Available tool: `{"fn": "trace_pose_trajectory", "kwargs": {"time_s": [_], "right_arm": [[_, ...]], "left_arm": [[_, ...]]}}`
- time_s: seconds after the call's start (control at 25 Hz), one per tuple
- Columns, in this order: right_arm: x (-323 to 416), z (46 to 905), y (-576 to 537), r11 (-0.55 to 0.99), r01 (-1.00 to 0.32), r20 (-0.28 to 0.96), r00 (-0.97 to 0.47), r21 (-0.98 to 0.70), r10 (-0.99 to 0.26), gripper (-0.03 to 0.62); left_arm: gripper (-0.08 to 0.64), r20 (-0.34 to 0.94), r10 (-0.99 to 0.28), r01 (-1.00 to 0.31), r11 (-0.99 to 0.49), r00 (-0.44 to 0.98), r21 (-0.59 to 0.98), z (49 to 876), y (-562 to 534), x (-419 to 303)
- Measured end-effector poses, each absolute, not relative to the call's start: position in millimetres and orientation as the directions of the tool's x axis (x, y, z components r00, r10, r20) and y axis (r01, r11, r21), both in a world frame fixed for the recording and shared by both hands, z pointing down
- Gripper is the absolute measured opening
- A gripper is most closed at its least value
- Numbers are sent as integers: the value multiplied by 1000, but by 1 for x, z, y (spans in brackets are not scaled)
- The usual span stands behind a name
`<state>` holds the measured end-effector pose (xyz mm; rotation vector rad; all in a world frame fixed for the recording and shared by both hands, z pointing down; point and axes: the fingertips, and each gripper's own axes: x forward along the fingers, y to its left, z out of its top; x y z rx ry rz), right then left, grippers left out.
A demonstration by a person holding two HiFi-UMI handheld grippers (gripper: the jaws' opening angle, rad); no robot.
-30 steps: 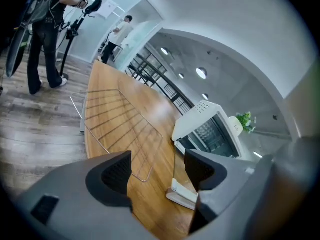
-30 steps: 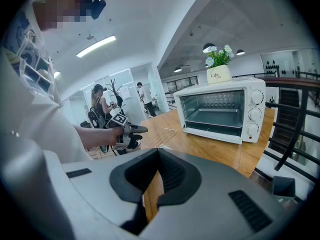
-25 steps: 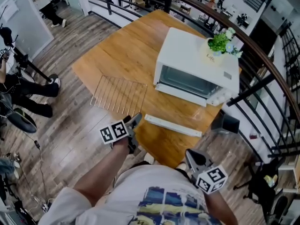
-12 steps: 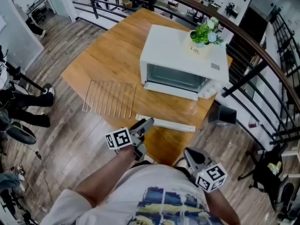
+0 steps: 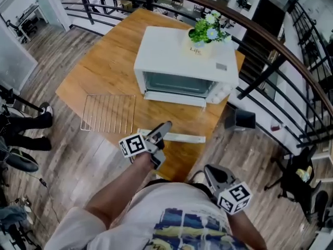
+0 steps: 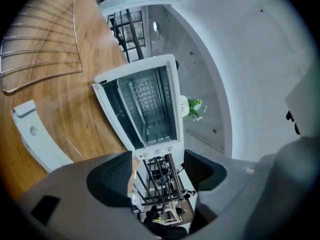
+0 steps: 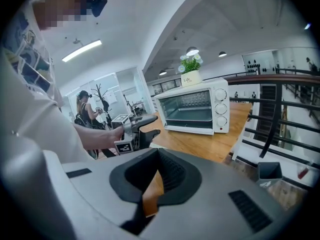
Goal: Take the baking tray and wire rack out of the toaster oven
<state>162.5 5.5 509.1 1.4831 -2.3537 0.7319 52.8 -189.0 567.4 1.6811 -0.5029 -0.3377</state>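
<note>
The thin silver wire rack (image 5: 108, 113) lay flat on the wooden tabletop (image 5: 104, 69), left of the white toaster oven (image 5: 177, 56). The pale flat baking tray (image 5: 174, 137) lay near the table edge. The left tool (image 5: 165, 126) gaped empty; the right tool (image 7: 157, 156) was closed on nothing.

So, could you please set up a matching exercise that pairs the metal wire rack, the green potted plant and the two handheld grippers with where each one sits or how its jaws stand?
Things:
1. silver metal wire rack
2. small green potted plant
3. left gripper
4. right gripper

Places or states:
A. jaws together, holding nothing
B. standing on top of the white toaster oven
C. jaws apart, holding nothing
D. lying flat on the brown wooden table, outside the oven

Pairs: 1-D, 2-B, 3-C, 4-A.
</note>
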Motion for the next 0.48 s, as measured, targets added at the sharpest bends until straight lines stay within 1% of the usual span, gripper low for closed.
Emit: {"fn": "trace_pose_trajectory", "kwargs": {"time_s": [0.48], "right_arm": [[218, 507, 30, 240, -931, 509, -353, -276, -785, 2]], "left_arm": [[324, 24, -550, -112, -126, 835, 986, 587, -250, 101]]}}
